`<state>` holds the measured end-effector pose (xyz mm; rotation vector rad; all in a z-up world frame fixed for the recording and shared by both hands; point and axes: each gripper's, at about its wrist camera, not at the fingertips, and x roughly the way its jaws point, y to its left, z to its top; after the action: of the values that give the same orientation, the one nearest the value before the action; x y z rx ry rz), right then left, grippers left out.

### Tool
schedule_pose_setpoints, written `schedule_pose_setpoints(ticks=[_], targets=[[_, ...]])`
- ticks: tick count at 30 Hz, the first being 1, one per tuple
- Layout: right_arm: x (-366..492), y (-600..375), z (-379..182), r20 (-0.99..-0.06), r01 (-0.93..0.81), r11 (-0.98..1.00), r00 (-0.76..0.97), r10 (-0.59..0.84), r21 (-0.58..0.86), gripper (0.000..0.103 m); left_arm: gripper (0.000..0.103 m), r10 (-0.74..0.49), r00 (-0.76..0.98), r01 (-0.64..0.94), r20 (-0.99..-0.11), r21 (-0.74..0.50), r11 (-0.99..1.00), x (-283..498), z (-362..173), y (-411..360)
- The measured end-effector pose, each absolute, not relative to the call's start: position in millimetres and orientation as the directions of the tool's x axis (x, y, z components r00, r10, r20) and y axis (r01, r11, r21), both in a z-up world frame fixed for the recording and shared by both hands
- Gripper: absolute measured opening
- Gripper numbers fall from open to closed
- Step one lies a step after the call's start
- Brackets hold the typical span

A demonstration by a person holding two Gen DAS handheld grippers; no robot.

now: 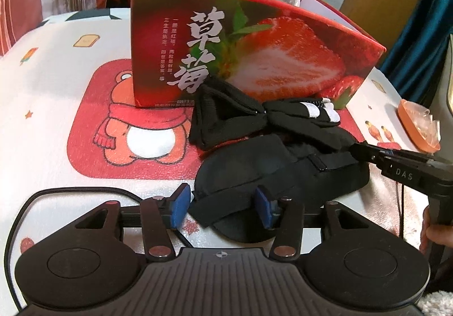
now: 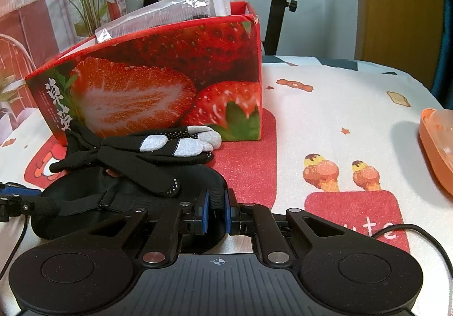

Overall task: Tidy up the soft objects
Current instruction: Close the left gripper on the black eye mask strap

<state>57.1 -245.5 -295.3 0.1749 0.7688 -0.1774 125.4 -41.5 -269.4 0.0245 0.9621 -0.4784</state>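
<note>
Black fabric filled the space at our jaws: the sleep mask [image 1: 271,171] lay on the tabletop [image 1: 51,95] with our left gripper [image 1: 223,207] spread wide, its blue pads either side of the mask's near edge without pressing it. Our right gripper [image 2: 217,211] was nearly closed, pinching the mask's strap. Just beyond the jaws lay black gloves [image 2: 147,151], touching the strawberry box [image 2: 170,80].
</note>
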Motion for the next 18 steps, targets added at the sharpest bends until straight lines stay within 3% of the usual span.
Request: schedule_pose_setpoints(ticks=[2,4,7,18], targets=[[56.6,-245.9,-295.4,-0.702,0.223,0.970,0.706,-0.092,0.098,0.010,0.051,-0.372,0.482,0.400,-0.793,-0.179,0.899,124.6,-269.4,-41.7],[56.0,-245.7,-295.3,-0.701,0.223,0.970,0.707,-0.090,0.100,0.010,0.037,-0.352,0.494,0.385,-0.795,-0.163,0.908,124.6,-269.2,-40.7],[54.3,-245.8,-294.8,-0.700,0.222,0.969,0.709,-0.087,0.105,0.010,0.028,-0.358,0.493,0.366,-0.793,-0.184,0.912,125.8,-268.4,-35.0],[43.6,-242.3,-273.2,-0.654,0.202,0.968,0.754,-0.059,0.145,0.007,0.012,-0.399,0.554,0.381,-0.731,-0.204,0.902,116.5,-239.8,-24.1]])
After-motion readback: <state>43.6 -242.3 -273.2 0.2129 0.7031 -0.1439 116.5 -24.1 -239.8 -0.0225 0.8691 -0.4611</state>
